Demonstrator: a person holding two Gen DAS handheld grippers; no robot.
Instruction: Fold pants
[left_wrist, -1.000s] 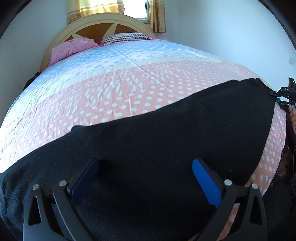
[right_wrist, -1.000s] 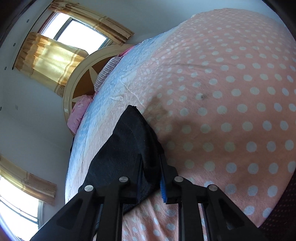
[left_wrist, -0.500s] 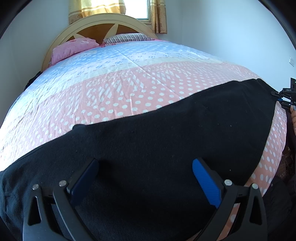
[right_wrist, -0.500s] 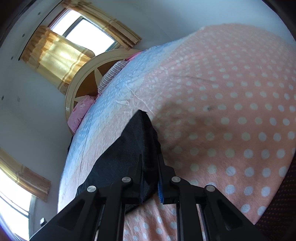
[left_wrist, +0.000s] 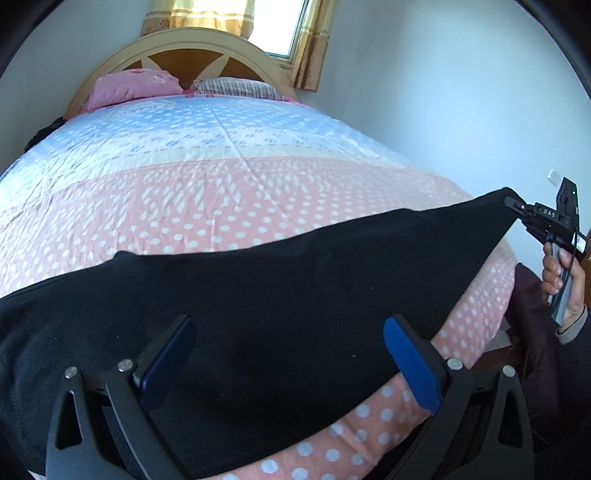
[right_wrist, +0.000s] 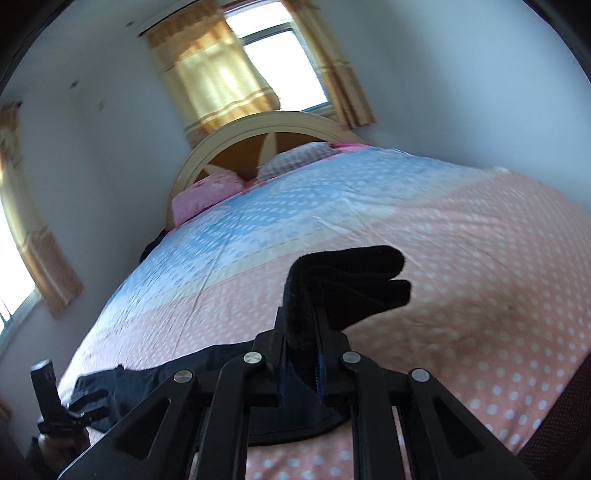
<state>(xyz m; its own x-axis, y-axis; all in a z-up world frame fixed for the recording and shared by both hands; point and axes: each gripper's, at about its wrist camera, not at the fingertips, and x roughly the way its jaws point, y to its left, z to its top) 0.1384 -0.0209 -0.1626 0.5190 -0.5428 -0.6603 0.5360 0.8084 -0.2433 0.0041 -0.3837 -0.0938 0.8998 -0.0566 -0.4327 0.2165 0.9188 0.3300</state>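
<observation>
Bed (left_wrist: 221, 192) | black pants (left_wrist: 277, 314) lie crosswise | right claw (right_wrist: 314, 354) pinching hem | left claw (left_wrist: 288, 354) spread

black gripper (left_wrist: 291, 360) frames, blue pads (left_wrist: 410, 363), silver screws.

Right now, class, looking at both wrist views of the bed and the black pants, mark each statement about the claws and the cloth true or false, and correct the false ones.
1. The right claw is shut on the black pants. True.
2. The left claw grips the cloth. False: its fingers stand wide apart with the pants between them, ungripped.
3. The pants lie on the polka-dot bedspread. True.
4. The pants are folded into a small neat square. False: they stretch wide across the bed's near end.
5. Both pillows are pink. False: a pink pillow sits beside a striped pillow.
</observation>
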